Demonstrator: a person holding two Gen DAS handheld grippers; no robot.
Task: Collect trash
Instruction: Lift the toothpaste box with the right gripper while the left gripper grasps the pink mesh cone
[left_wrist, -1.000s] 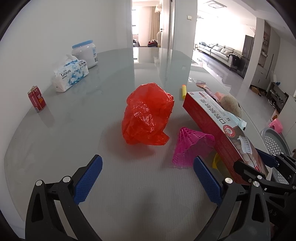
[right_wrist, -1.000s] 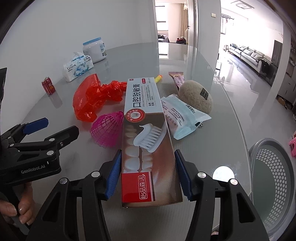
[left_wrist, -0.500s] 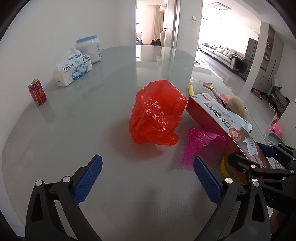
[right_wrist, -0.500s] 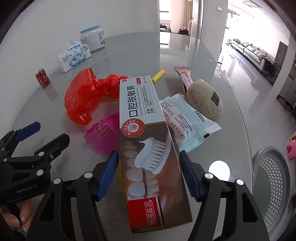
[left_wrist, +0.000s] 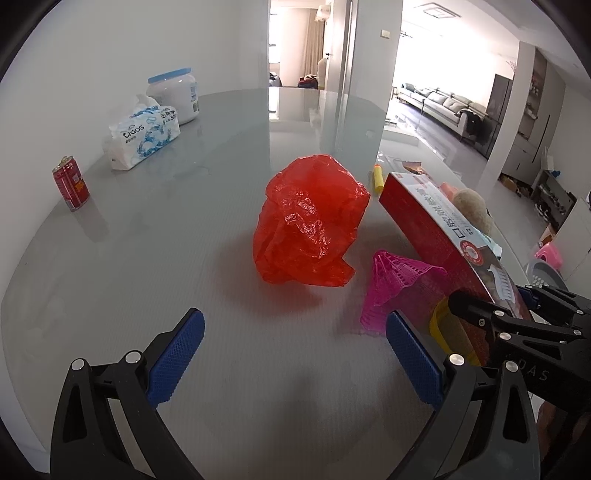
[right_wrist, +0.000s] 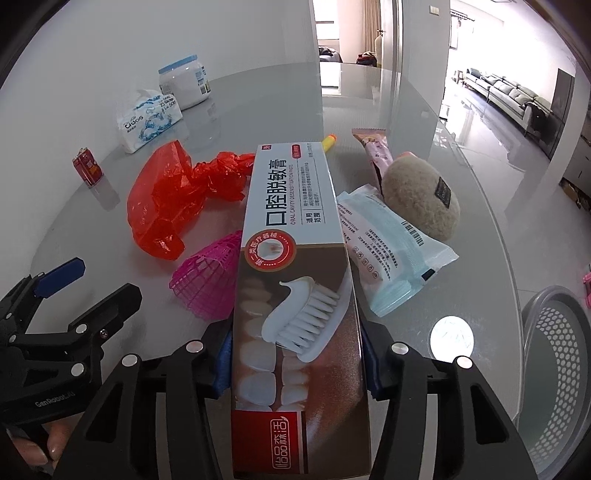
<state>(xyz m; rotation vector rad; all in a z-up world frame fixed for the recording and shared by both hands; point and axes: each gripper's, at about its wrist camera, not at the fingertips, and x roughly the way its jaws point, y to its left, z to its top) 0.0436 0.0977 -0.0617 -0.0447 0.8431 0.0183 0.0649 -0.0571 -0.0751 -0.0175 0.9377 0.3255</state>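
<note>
The right gripper (right_wrist: 295, 354) is clamped on the toothpaste box (right_wrist: 295, 280) at lower centre. The left gripper (left_wrist: 295, 350) gapes wide and empty over bare glass table (left_wrist: 147, 258), red plastic bag (left_wrist: 306, 229) mid-frame. A perforated bin (right_wrist: 557, 354) sits past the table edge, lower right.

The left wrist view looked forward between its own blue fingers (left_wrist: 177, 356) from low over the glass table (left_wrist: 147, 258), facing the doorway, with the red bag (left_wrist: 308, 225) near frame centre. The right wrist view sat closer in, the toothpaste box (right_wrist: 295, 266) filling its centre and lower frame, facing the same way. Both views shared the red bag, pink mesh cone (left_wrist: 395, 284), red can (right_wrist: 86, 166), tissue pack (left_wrist: 142, 136) and white jar (right_wrist: 184, 81).
</note>
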